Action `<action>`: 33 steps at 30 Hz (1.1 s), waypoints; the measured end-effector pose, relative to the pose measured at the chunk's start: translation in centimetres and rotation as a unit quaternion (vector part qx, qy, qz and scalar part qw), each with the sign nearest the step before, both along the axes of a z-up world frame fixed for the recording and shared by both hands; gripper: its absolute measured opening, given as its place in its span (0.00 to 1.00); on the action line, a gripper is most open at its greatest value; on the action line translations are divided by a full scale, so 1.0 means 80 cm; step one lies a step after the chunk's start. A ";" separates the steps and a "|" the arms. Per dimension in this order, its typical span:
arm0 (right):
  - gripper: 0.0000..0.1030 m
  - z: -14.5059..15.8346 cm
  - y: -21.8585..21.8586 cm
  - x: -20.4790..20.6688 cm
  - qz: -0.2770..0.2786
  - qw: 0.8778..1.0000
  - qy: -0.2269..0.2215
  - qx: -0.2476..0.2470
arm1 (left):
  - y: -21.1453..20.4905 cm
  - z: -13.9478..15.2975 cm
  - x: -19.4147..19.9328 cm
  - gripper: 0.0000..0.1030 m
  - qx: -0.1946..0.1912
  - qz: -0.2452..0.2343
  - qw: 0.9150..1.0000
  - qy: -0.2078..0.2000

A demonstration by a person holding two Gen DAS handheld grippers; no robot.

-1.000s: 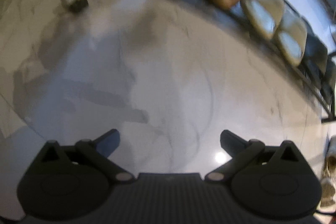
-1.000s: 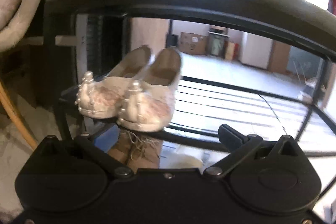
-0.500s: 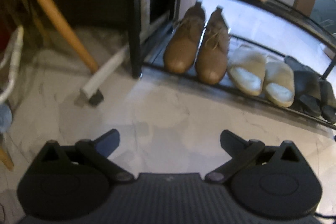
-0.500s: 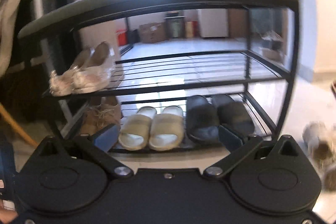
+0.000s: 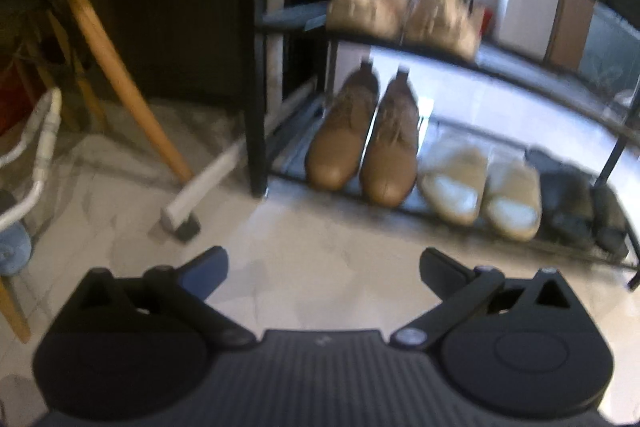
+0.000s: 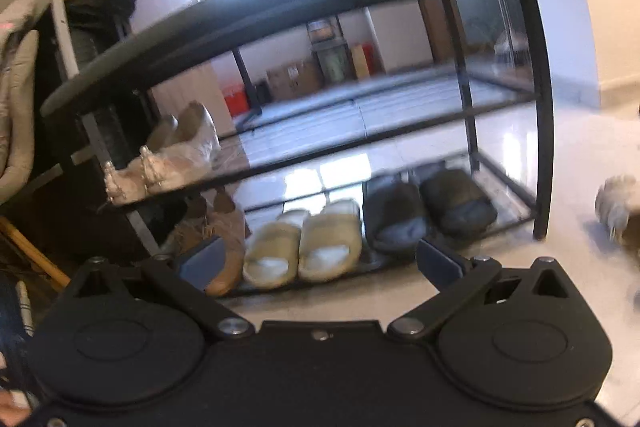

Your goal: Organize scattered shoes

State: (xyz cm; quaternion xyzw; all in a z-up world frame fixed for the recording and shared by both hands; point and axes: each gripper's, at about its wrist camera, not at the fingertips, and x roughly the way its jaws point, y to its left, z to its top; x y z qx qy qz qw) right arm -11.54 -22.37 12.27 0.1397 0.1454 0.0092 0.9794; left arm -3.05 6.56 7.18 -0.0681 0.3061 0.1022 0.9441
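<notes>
Brown shoes (image 5: pixel 362 143) paired on bottom shelf, toes outward, lengthwise front-to-back.

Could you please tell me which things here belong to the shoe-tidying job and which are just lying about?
Job: shoe rack; embellished flats; brown shoes; cream slides; dark slides; fluffy shoe on floor.

Lying about: chair leg; cardboard boxes.

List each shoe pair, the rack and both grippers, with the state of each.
Left gripper: open, empty.
Right gripper: open, empty.
Brown shoes: paired, bottom shelf.
Cream slides: paired, bottom shelf.
Dark slides: paired, bottom shelf.
Beaded flats: paired, middle shelf.
Fluffy shoe: on floor, off rack.
Rack: upright.
</notes>
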 end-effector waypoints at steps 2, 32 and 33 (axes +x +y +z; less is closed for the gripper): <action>1.00 0.005 0.004 -0.006 0.002 1.000 -0.020 -0.011 | -0.009 0.012 -0.008 0.99 0.018 -0.017 0.999 -0.037; 1.00 -0.022 0.041 0.013 0.001 0.997 0.017 -0.078 | -0.004 -0.010 0.012 0.99 -0.055 -0.034 0.995 0.071; 1.00 -0.023 0.038 0.014 -0.005 0.997 0.021 -0.074 | -0.003 -0.011 0.012 0.99 -0.056 -0.033 0.995 0.074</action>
